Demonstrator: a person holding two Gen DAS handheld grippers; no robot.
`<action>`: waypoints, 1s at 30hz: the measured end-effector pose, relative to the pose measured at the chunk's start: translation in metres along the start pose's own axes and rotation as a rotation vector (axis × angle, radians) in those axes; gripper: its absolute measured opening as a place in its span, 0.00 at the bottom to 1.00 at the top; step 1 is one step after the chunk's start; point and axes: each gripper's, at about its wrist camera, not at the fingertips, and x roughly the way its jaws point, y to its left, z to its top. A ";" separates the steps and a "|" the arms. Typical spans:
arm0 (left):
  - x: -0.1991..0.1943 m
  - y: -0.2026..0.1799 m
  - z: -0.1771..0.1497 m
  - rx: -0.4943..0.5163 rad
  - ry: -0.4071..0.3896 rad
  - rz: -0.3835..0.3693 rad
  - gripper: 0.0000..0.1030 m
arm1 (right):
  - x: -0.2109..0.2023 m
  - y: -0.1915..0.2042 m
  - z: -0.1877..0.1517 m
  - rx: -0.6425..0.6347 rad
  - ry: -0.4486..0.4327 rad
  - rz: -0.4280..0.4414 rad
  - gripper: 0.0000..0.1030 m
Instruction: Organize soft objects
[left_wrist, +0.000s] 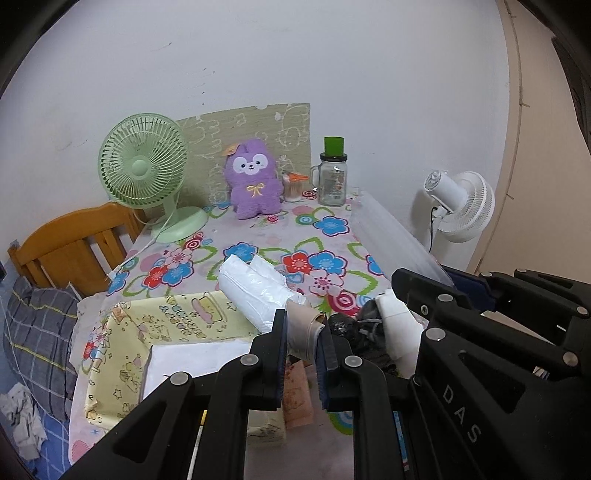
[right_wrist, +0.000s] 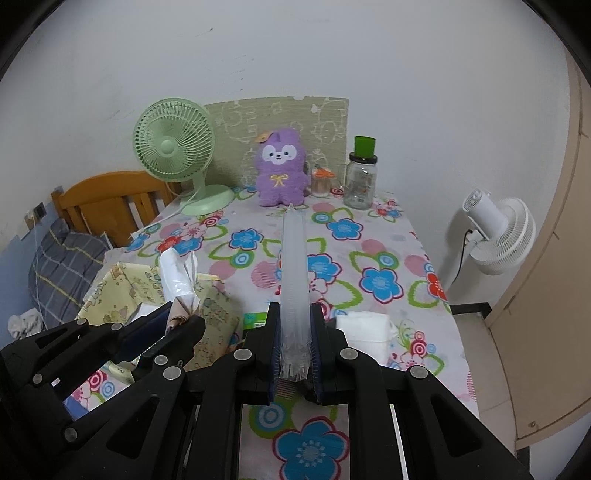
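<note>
My left gripper (left_wrist: 303, 330) is shut on a beige cloth roll (left_wrist: 301, 326) with a white plastic bag (left_wrist: 255, 291) attached, held over a yellow cartoon-print box (left_wrist: 125, 354). It also shows in the right wrist view (right_wrist: 181, 314). My right gripper (right_wrist: 293, 325) is shut on a long clear plastic lid or sheet (right_wrist: 293, 266), held edge-on above the floral tablecloth (right_wrist: 369, 254). A folded white cloth (right_wrist: 364, 326) lies to its right. A dark cloth bundle (left_wrist: 354, 328) lies beside the left gripper.
At the back stand a green desk fan (left_wrist: 144, 170), a purple plush toy (left_wrist: 253, 179), a small toothpick jar (left_wrist: 293, 188) and a glass jar with green cap (left_wrist: 332, 177). A wooden bed headboard (left_wrist: 66, 243) is left; a white fan (right_wrist: 495, 236) is right.
</note>
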 end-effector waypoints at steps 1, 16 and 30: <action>0.000 0.003 -0.001 0.001 0.003 0.000 0.11 | 0.001 0.002 0.000 -0.003 0.002 0.001 0.17; 0.000 0.042 -0.010 -0.022 0.015 0.014 0.11 | 0.013 0.044 0.003 -0.050 0.022 0.019 0.17; 0.008 0.081 -0.022 -0.036 0.040 0.052 0.11 | 0.031 0.081 0.002 -0.075 0.043 0.065 0.17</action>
